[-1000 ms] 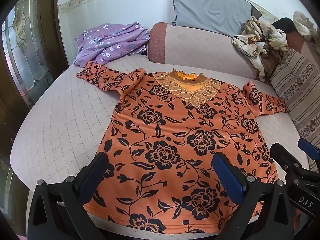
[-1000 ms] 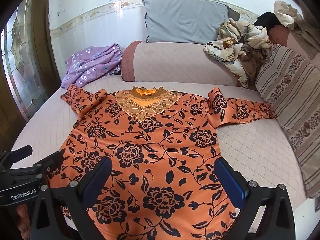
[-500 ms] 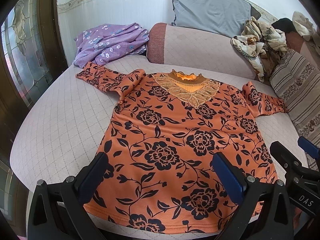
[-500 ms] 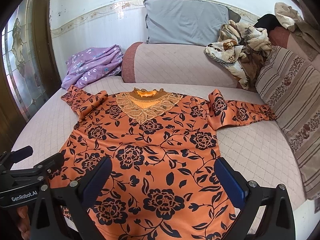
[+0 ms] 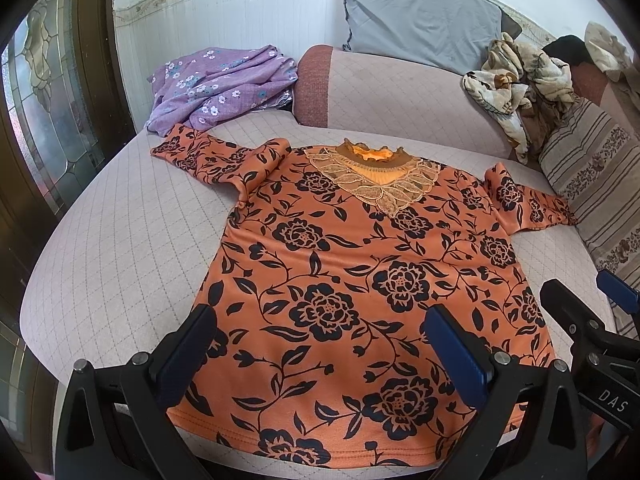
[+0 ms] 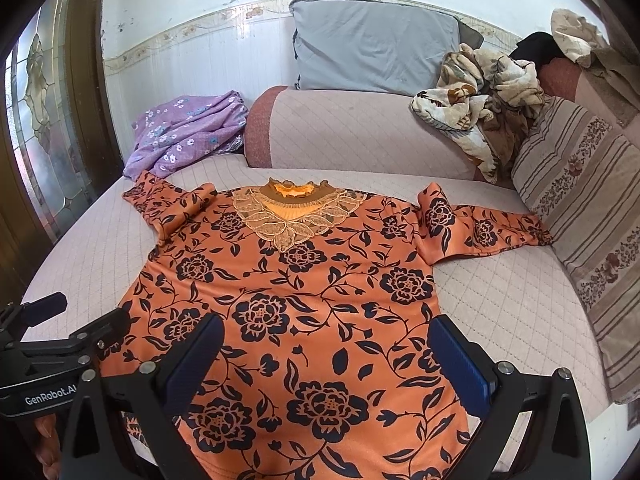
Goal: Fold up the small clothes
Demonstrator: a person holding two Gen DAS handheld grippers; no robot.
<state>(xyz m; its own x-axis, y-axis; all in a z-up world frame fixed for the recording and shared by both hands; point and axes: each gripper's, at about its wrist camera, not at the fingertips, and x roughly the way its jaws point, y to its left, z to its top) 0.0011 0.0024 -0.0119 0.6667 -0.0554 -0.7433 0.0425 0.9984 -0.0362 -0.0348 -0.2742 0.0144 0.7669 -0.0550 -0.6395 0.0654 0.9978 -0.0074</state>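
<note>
Both cameras ride low behind their own spread blue-padded fingers, looking forward over the near hem of the orange black-flowered top [image 5: 360,280] [image 6: 304,300] toward its lace collar. The left gripper [image 5: 320,356] sits left of the right gripper [image 6: 328,360]; each glimpses the other at its frame edge. Both views share the top, the crumpled purple flowered cloth [image 5: 224,80] [image 6: 188,132] far-left and the grey pillow [image 5: 420,16] [image 6: 372,48] beyond.

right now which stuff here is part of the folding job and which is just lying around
For the job:
- orange floral top, spread flat
- left gripper, open
- right gripper, open

Lying about:
- purple flowered garment
- grey pillow
- crumpled cream floral cloth
- striped cushion
</note>
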